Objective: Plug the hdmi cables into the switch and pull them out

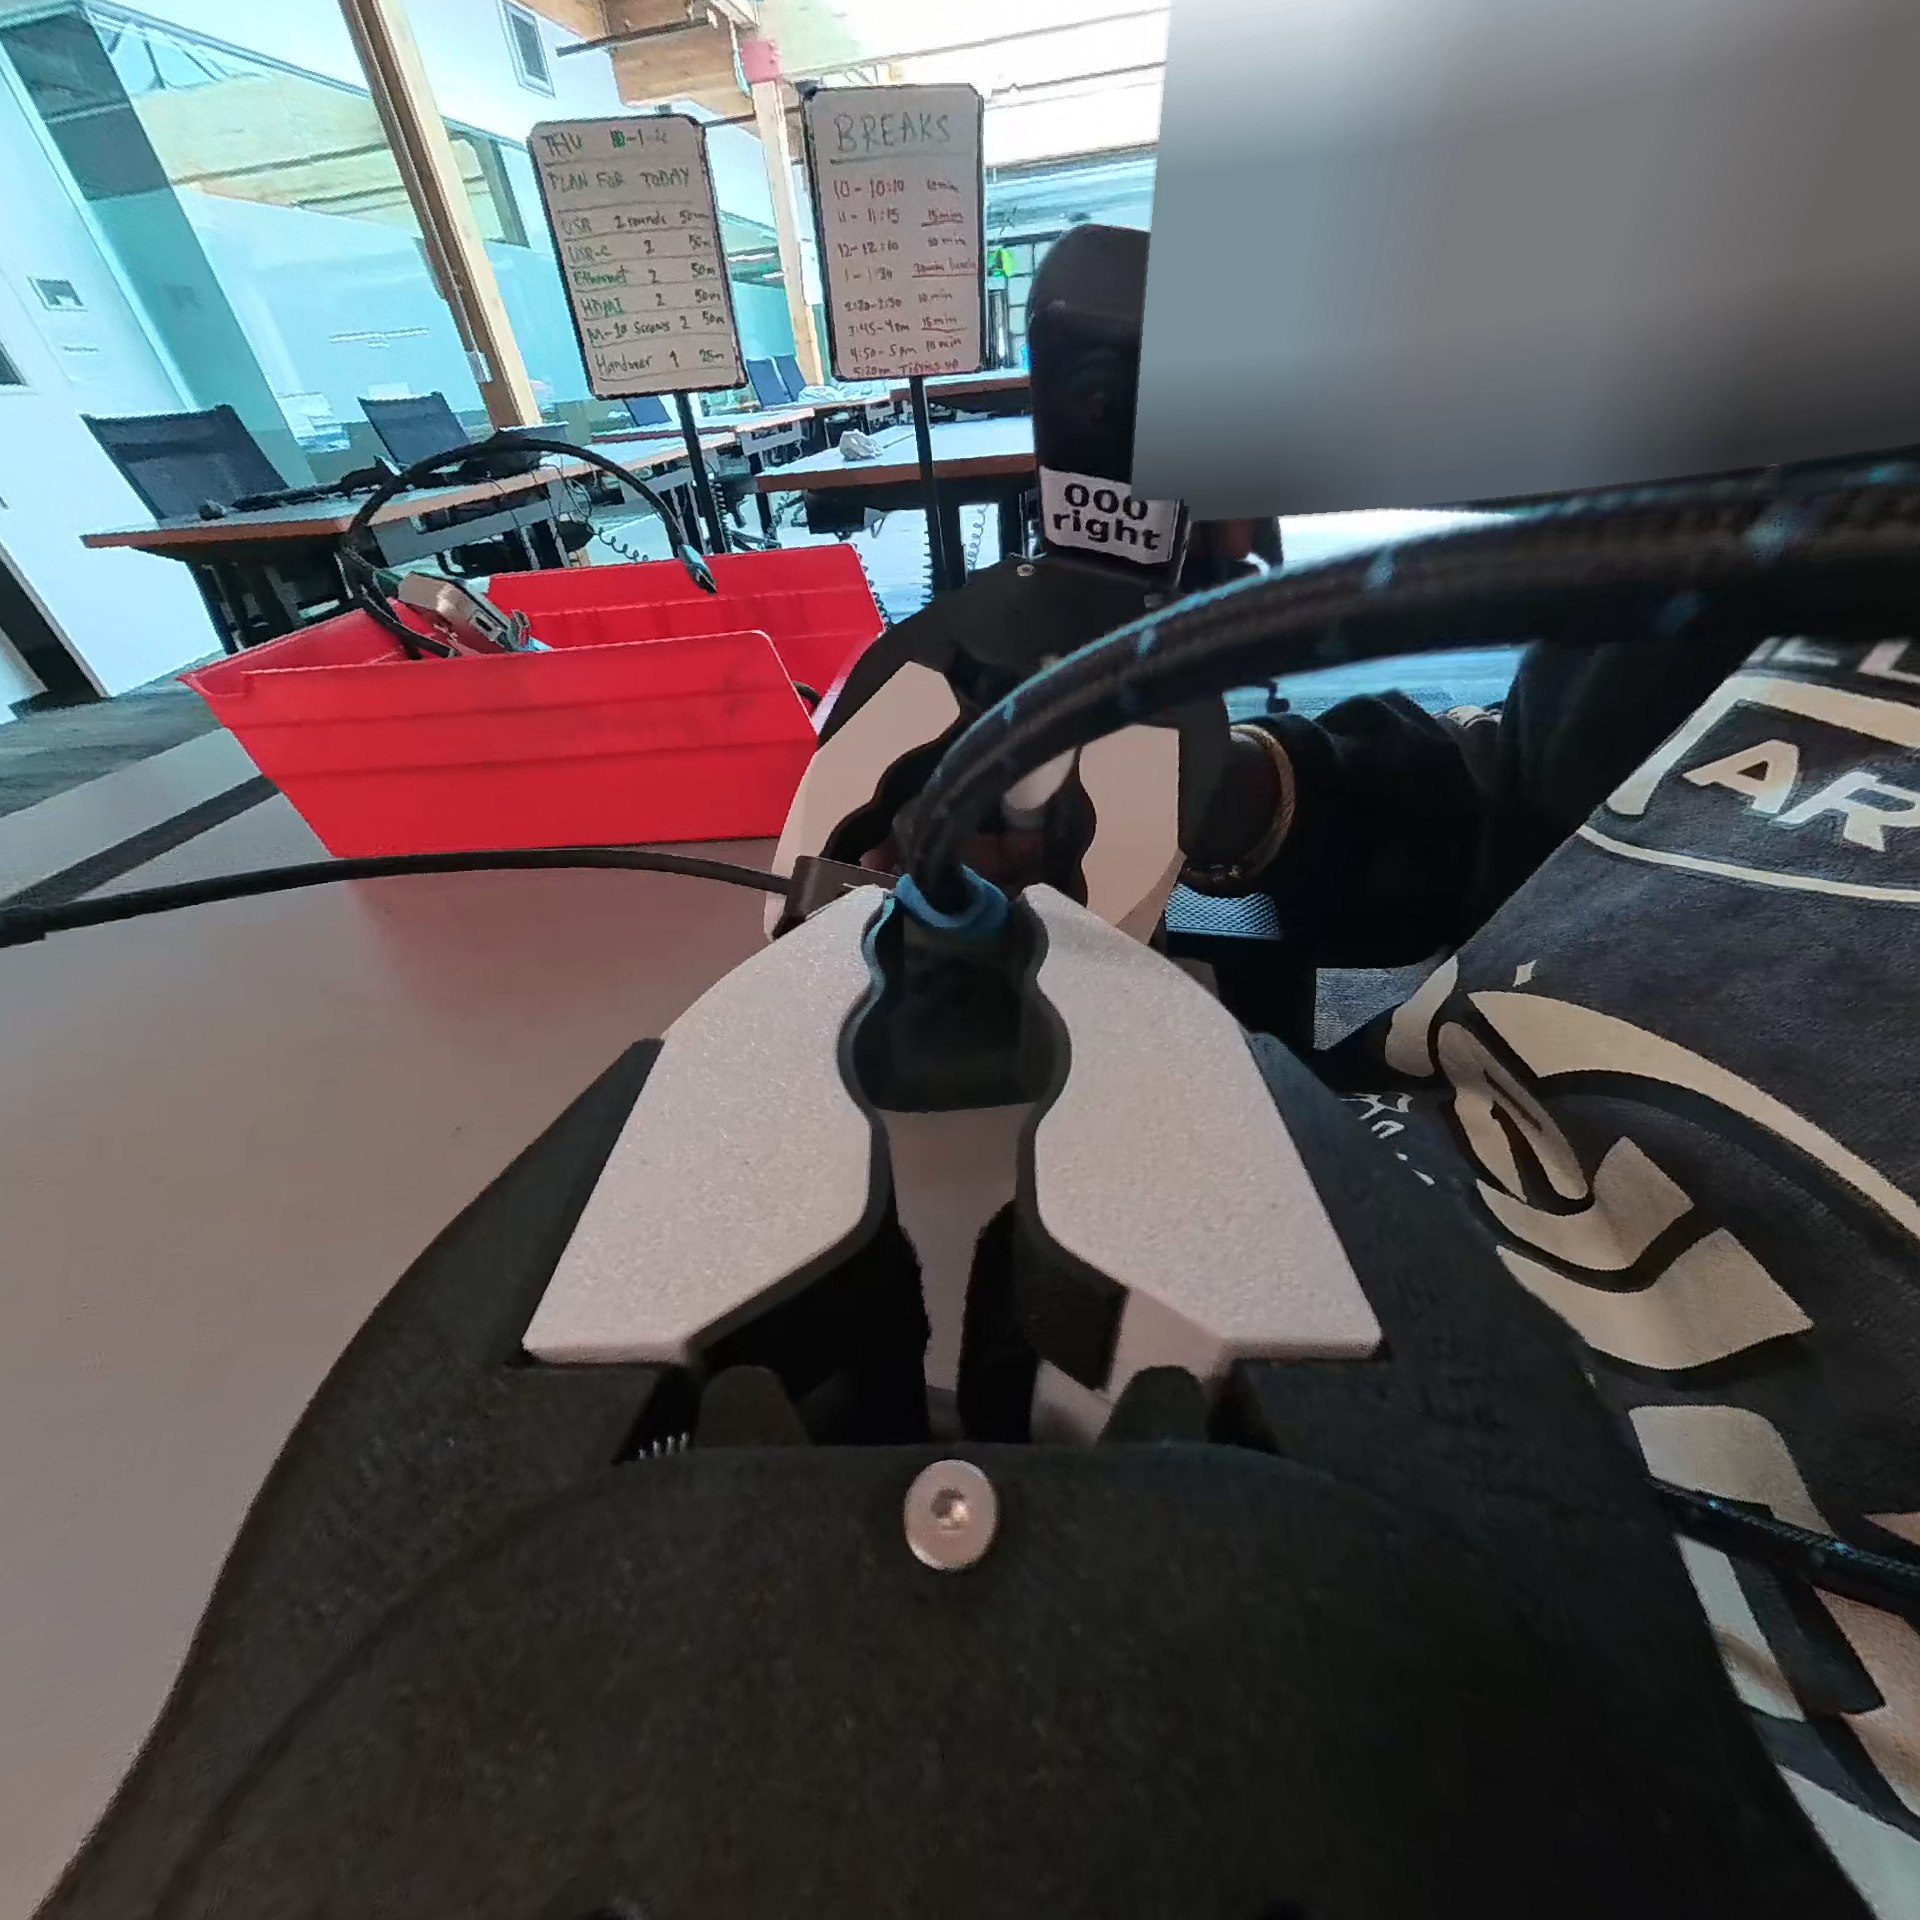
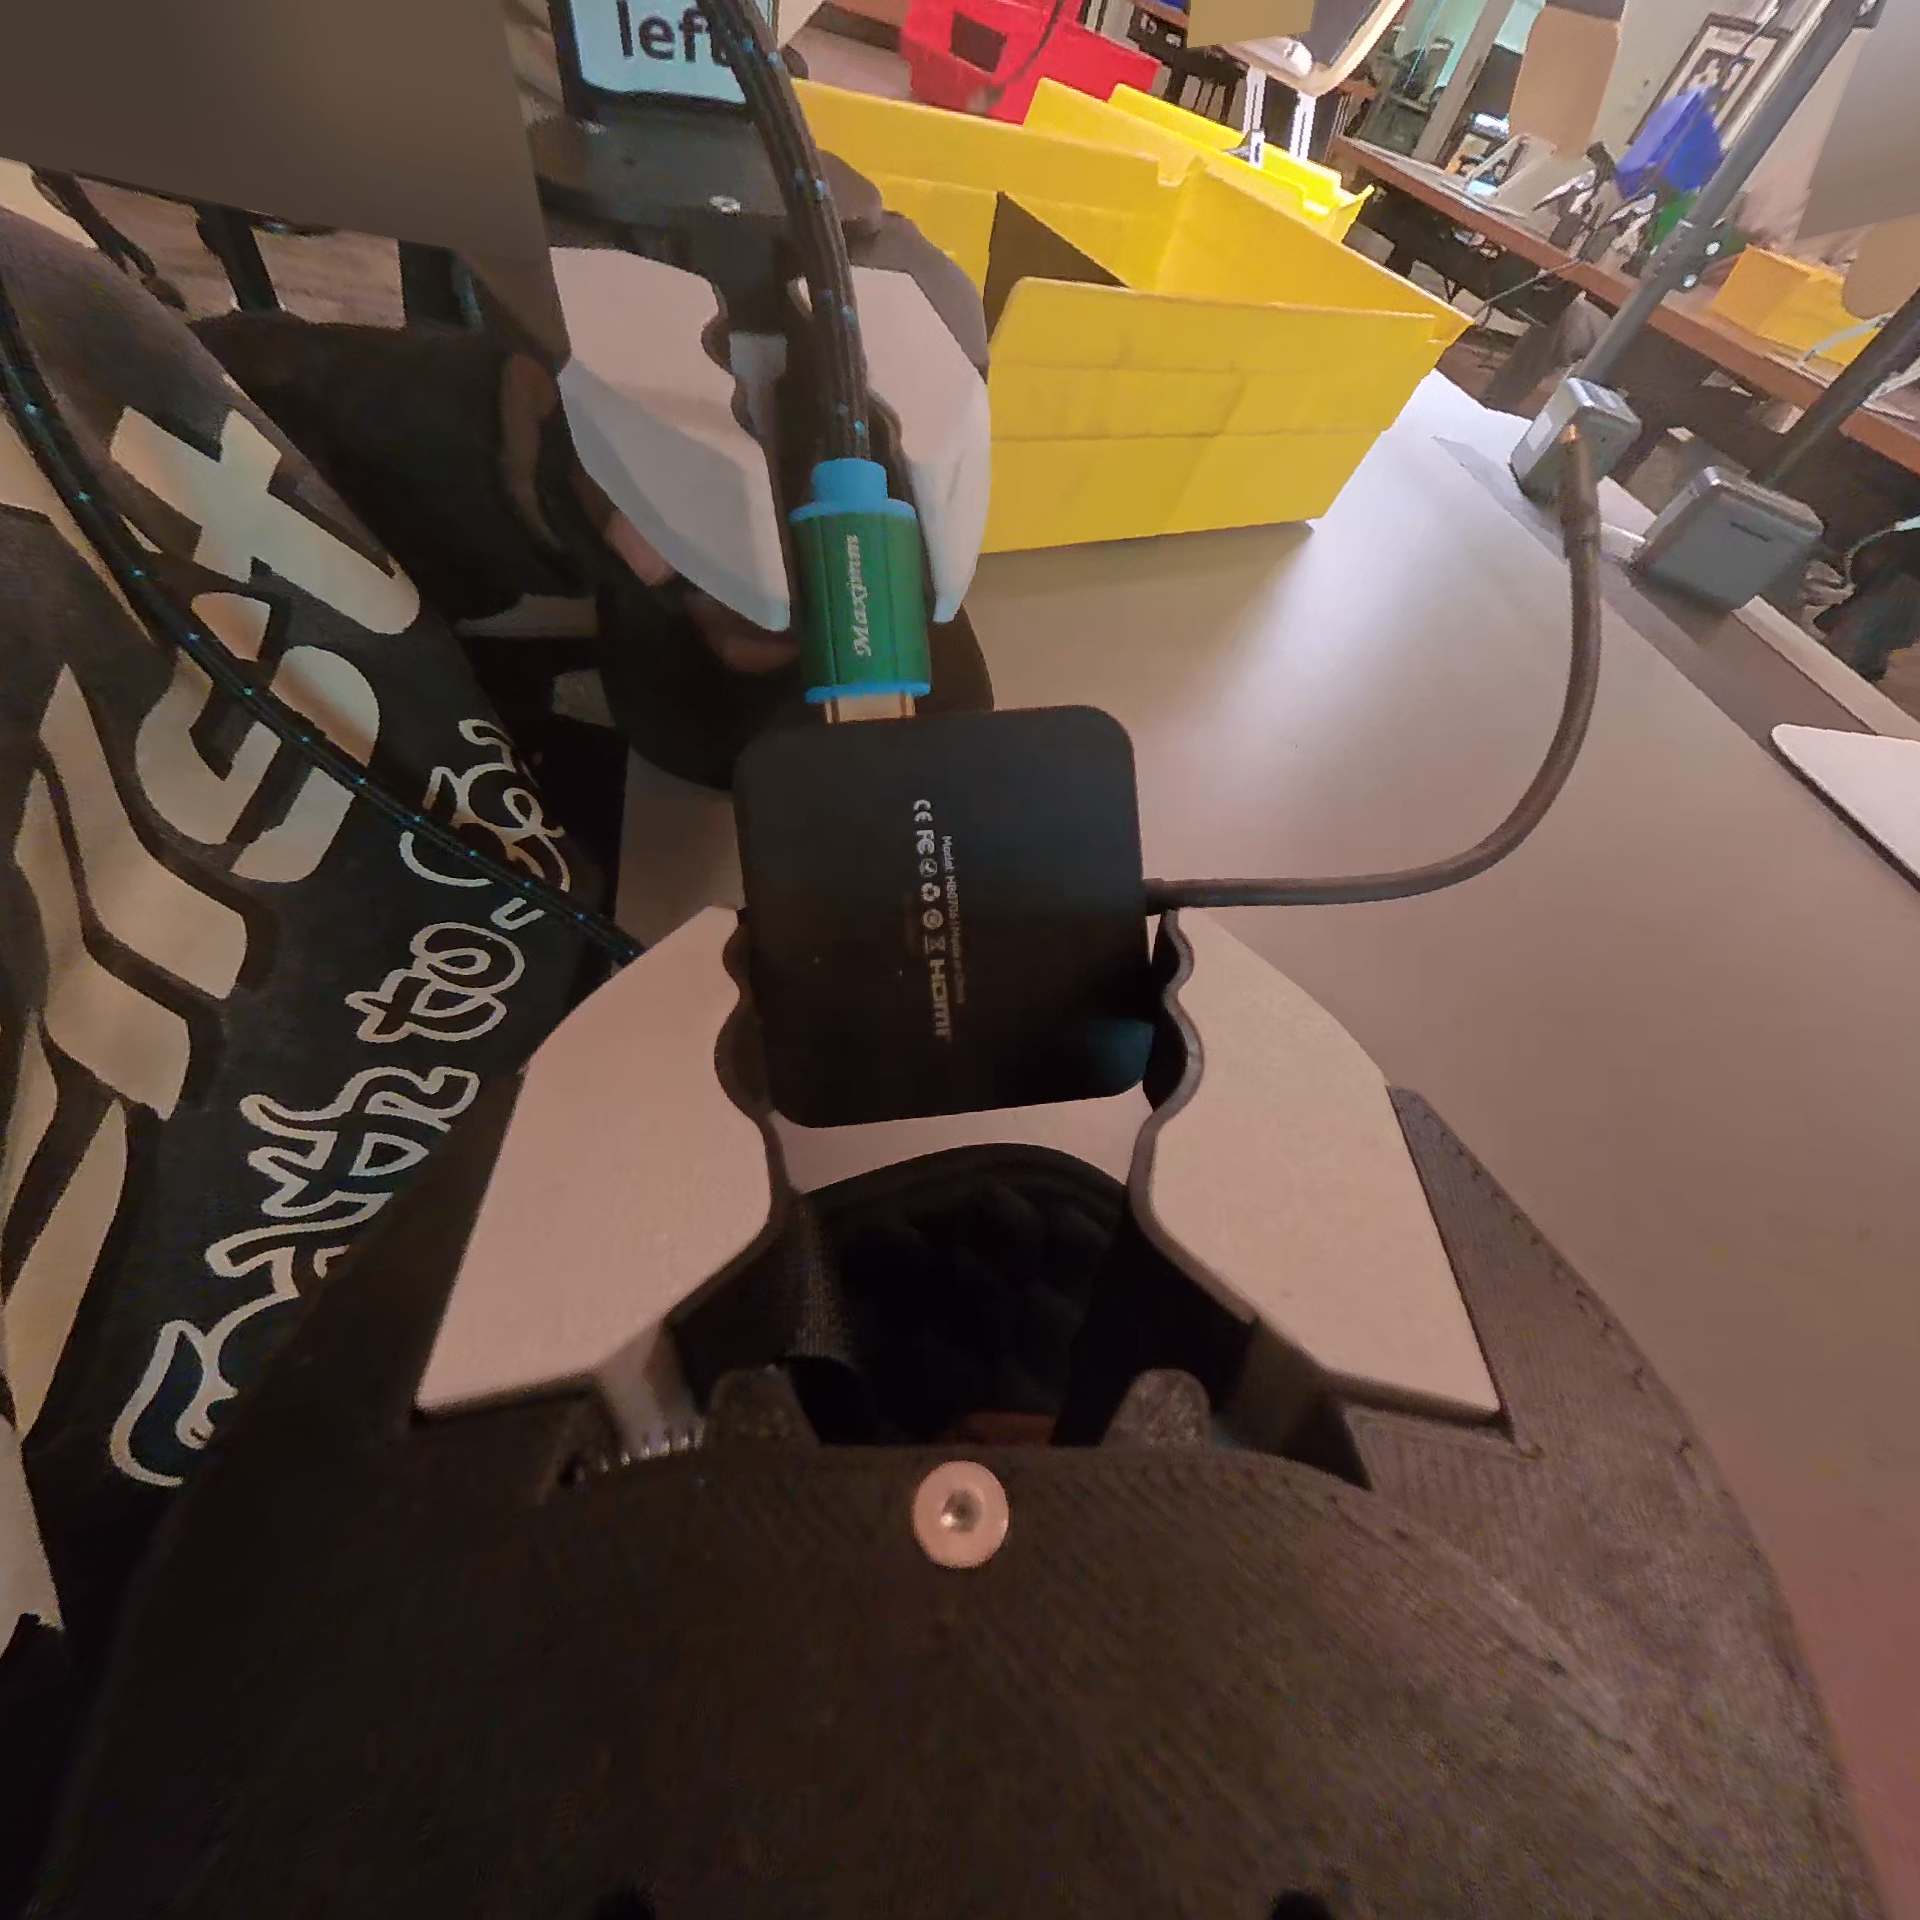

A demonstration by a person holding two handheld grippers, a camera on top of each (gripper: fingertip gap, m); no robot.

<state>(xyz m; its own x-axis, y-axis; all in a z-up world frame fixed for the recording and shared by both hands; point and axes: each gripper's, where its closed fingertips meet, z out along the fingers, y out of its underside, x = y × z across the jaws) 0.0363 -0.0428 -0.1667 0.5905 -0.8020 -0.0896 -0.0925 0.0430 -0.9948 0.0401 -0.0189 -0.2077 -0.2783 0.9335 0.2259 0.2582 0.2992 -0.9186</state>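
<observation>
My right gripper (image 2: pixel 951 997) is shut on the black HDMI switch (image 2: pixel 940 883) and holds it just above the table. My left gripper (image 1: pixel 951 935), which also shows in the right wrist view (image 2: pixel 862 582), is shut on the green and blue HDMI plug (image 2: pixel 860 592). The plug's gold tip (image 2: pixel 871 711) sits at the switch's far edge, partly in a port. Its black braided cable (image 1: pixel 1299 644) arcs up and to the right. A thin black lead (image 2: pixel 1507 831) runs from the switch's right side across the table.
A red bin (image 1: pixel 520 717) holding cables stands on the brown table (image 1: pixel 312 1091) ahead in the left wrist view. A yellow bin (image 2: pixel 1195 395) stands behind the switch in the right wrist view. Grey boxes (image 2: pixel 1725 540) sit at the right. A person's dark printed shirt (image 2: pixel 208 727) is close by.
</observation>
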